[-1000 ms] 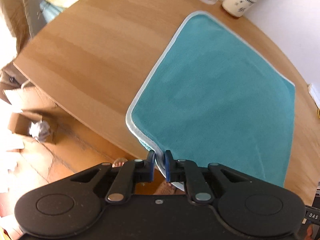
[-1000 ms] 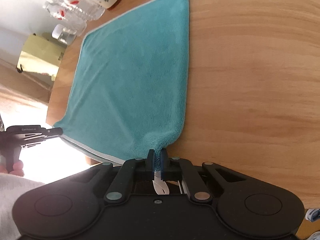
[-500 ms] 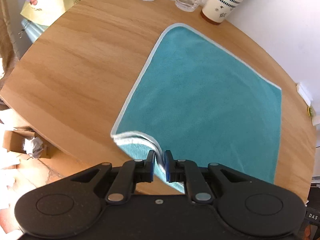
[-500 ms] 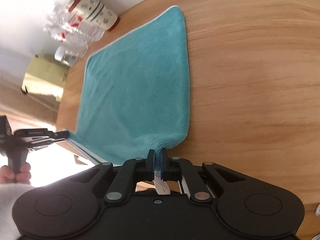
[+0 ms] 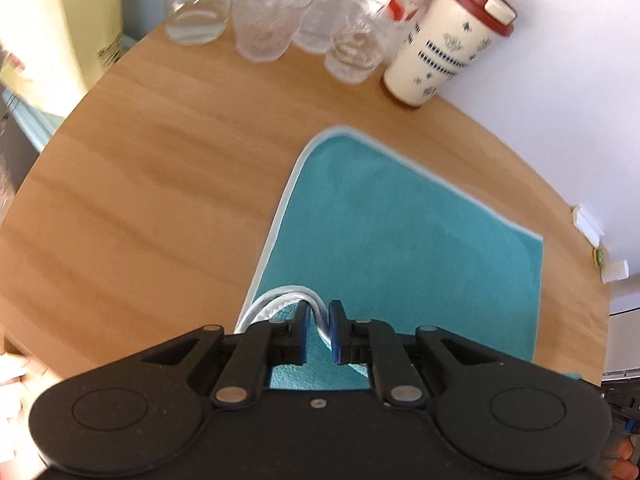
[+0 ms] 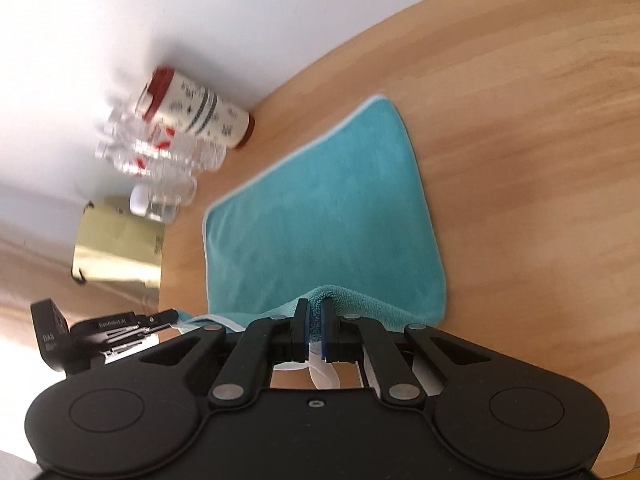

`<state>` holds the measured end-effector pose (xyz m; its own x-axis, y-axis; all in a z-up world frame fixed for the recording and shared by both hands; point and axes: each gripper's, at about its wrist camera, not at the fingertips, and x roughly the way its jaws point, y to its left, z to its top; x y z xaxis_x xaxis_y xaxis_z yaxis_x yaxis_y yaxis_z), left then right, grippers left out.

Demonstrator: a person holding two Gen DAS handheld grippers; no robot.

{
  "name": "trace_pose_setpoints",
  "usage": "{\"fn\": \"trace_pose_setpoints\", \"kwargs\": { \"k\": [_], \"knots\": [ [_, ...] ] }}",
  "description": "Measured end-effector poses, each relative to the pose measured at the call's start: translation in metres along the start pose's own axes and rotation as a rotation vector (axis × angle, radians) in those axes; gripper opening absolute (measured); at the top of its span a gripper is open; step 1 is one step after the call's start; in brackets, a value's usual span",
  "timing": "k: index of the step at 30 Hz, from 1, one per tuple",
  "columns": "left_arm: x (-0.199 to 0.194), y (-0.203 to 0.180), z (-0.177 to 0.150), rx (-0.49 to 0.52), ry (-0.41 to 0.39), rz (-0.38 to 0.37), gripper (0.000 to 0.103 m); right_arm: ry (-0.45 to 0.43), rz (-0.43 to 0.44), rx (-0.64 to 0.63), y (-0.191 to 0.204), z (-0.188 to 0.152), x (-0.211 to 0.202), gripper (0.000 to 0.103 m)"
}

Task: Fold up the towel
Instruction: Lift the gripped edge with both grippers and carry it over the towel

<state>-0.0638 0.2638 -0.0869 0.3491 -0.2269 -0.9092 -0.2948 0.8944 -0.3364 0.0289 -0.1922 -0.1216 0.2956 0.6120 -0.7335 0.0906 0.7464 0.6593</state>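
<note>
Both grippers pinch the near edge of the towel (image 5: 408, 256). Closest to the left wrist camera, the left gripper (image 5: 319, 332) has its blue-padded fingers pressed onto the white-piped hem, which loops up in a small arch just in front of the pads. From the right wrist camera, the right gripper (image 6: 316, 330) clamps a bunched teal fold of the same towel (image 6: 320, 232) between its pads, a white tag hanging below the jaws. The left gripper (image 6: 160, 318) shows at the lower left of that view too, its tips on the towel's other near corner (the hem curls away beside them).

Beyond the grippers the rest of the teal towel lies flat on the wooden table (image 5: 160, 208), its far corners spread out towards the wall. Past the towel, well apart from it, stands a cream patterned cup (image 5: 444, 36) with a dark red lid, and beside it a cluster of clear glasses and bottles (image 5: 272, 20), somewhat blurred. A yellowish bag (image 6: 120, 248) sits off the table's far edge.
</note>
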Motion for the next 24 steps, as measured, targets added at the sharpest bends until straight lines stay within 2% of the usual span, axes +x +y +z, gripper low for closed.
{"fn": "trace_pose_setpoints", "kwargs": {
  "k": [10,14,21,24],
  "knots": [
    [0.03,-0.019,0.063,0.039,-0.032,-0.031,0.01,-0.053,0.013,0.132,-0.006,0.05,0.023,0.005],
    [0.036,-0.025,0.077,0.041,-0.042,-0.045,0.01,-0.069,0.019,0.155,-0.01,0.059,0.028,0.005],
    [0.053,-0.028,0.097,0.048,-0.054,-0.023,0.01,-0.098,0.032,0.194,-0.016,0.076,0.041,0.005],
    [0.061,-0.031,0.1,0.068,-0.043,-0.012,0.011,-0.1,-0.004,0.171,-0.018,0.083,0.052,0.01]
  ]
}}
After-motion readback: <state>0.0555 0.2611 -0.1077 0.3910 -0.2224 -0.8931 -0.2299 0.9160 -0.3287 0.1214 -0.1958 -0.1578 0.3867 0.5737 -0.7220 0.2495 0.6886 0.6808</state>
